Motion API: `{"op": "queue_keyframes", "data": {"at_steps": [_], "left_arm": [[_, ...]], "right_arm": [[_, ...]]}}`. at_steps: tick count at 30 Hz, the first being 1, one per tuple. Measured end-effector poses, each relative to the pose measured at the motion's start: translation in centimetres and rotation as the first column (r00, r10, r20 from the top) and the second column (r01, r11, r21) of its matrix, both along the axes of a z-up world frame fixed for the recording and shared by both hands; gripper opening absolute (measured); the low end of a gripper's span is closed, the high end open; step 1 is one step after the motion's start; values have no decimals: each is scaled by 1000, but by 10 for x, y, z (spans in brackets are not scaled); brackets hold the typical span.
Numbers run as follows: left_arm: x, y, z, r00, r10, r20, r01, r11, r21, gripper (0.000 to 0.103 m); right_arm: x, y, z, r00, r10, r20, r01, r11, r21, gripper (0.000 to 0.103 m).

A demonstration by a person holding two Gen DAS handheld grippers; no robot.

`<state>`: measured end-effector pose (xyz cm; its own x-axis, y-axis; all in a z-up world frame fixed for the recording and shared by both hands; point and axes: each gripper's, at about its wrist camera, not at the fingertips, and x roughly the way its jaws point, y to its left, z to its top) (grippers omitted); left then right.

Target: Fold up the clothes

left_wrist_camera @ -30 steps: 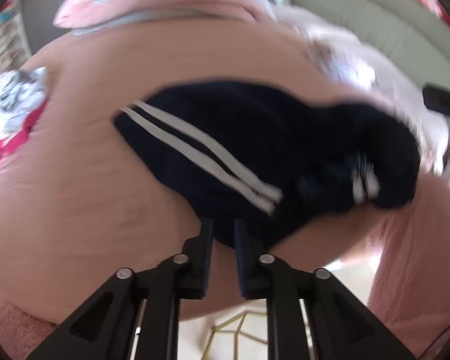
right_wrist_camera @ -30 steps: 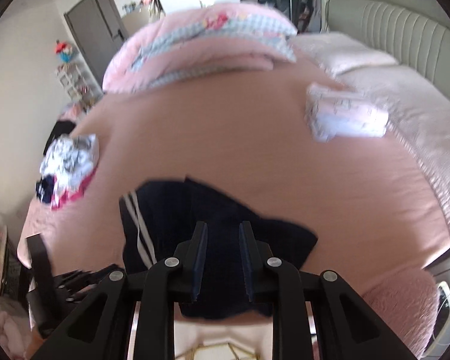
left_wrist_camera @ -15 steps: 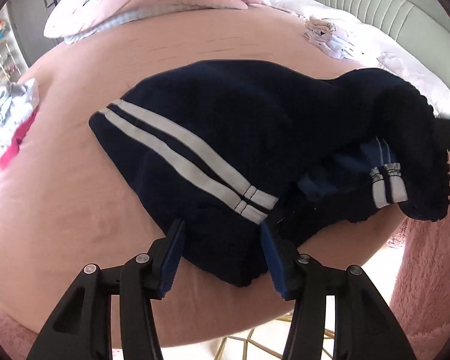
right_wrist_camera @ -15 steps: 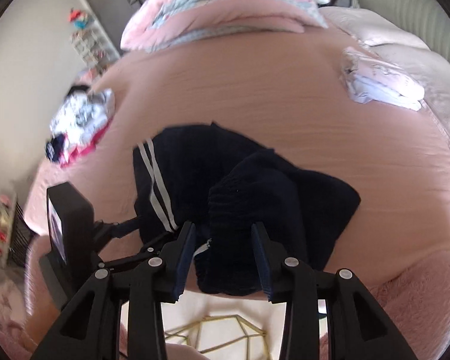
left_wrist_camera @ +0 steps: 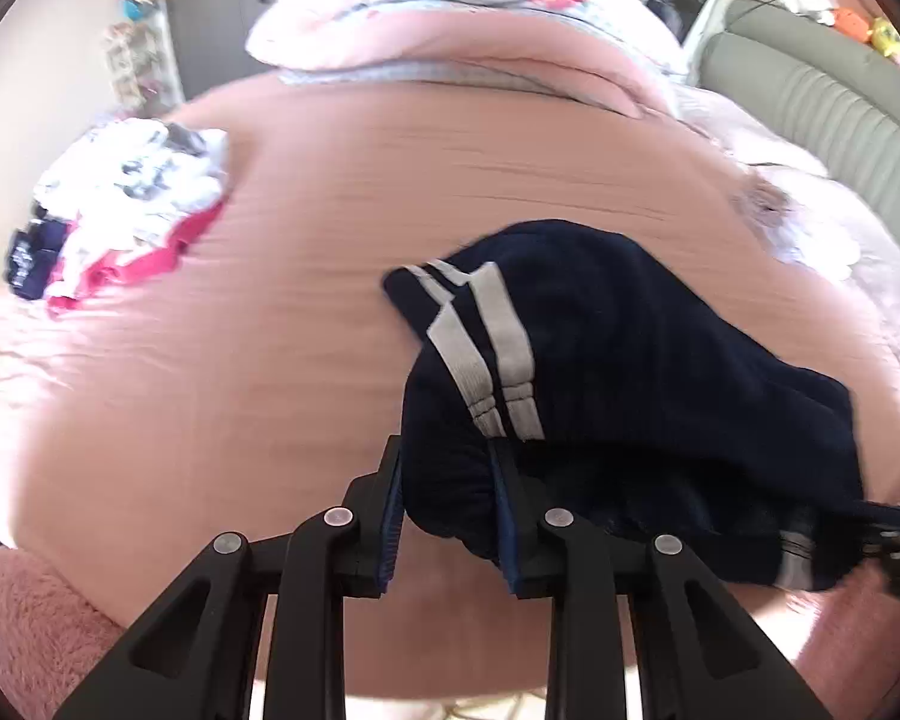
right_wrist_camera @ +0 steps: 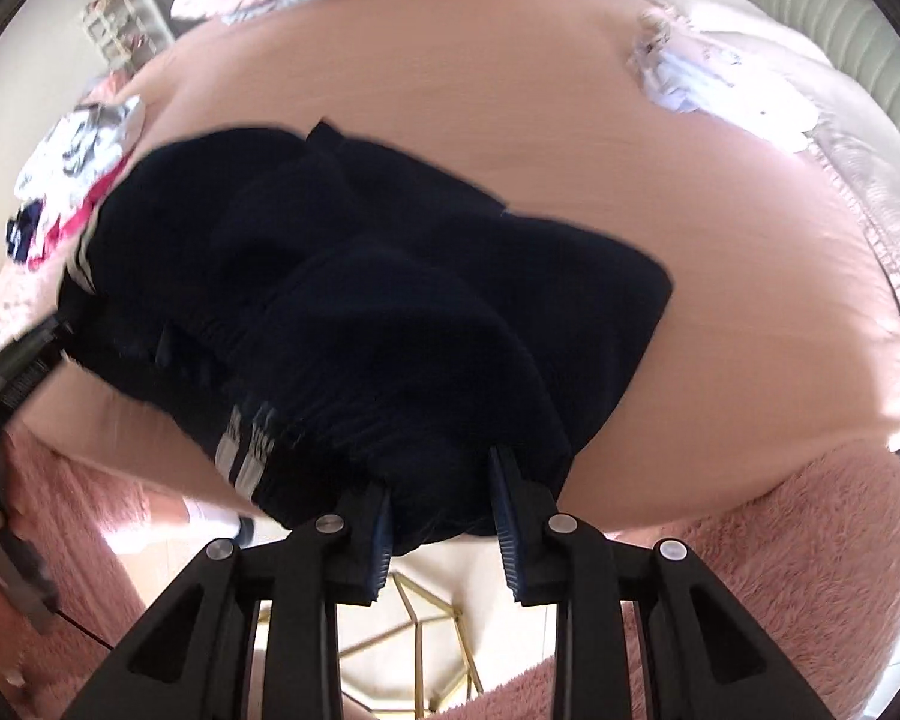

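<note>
While both tongs (left_wrist_camera: 450,474) (right_wrist_camera: 441,495) clamp its hem | navy shorts (left_wrist_camera: 630,360) lie crosswise

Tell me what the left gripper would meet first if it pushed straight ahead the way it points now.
The navy shorts: their bunched hem already sits between the left gripper fingers, seemingly pinched. Beyond lies the pink bedspread, though depth is hard to judge.

A: Whether the left gripper (left_wrist_camera: 447,504) actually pinches the navy shorts (left_wrist_camera: 630,372) is unclear; cloth bulges between its fingers, covering the pads.

B: The right gripper (right_wrist_camera: 441,507) is the same, its fingertips buried in fabric.

A: The white bundle (right_wrist_camera: 690,78), upper right, is perhaps folded clothing, but it is too smeared to tell.

B: The clothes pile (left_wrist_camera: 126,210) at left blurs too.
</note>
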<state>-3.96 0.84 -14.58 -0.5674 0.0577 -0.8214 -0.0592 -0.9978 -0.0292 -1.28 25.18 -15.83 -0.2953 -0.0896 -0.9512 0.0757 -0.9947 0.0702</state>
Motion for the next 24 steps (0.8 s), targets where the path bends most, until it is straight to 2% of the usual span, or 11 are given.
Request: {"op": "queue_keyframes", "data": {"at_steps": [2,3,5,7,9,12,15,17,18,21,24], "left_arm": [[7,5,1,999,-49,13,50,997,-52,33],[10,9,1,997,-77,9,78,992,-95,41],[10,17,-3,989,-148,-6,144,971,-191,48],[5,24,-9,979,-205,15,203,950,-236,48],[2,33,-14,965,-258,47,262,938,-228,48],[3,47,-22,949,-311,55,314,910,-271,48],[0,59,-25,932,-360,28,352,889,-294,48],[-9,59,-26,919,-394,-24,369,879,-302,48],[-11,60,-24,913,-405,-59,370,878,-304,48],[-9,60,-8,905,-393,-160,340,898,-281,48],[-10,59,-2,893,-403,-199,353,903,-244,48]], "right_arm": [[1,-6,-2,1000,24,-2,-24,1000,18,28],[2,-7,-2,999,32,-3,-32,999,15,28],[1,-7,-1,999,39,2,-39,999,-36,28],[5,-10,2,998,57,-4,-58,995,-86,28],[6,-14,6,996,82,-20,-83,994,-76,28],[6,-12,11,997,68,-38,-71,993,-92,28],[5,-1,20,997,24,-69,-35,987,-156,27],[1,8,30,996,6,-92,-22,984,-177,26],[1,10,35,995,-3,-103,-17,982,-189,26],[3,19,46,990,-35,-136,4,974,-228,26],[1,25,54,985,-55,-164,12,967,-255,26]]}}
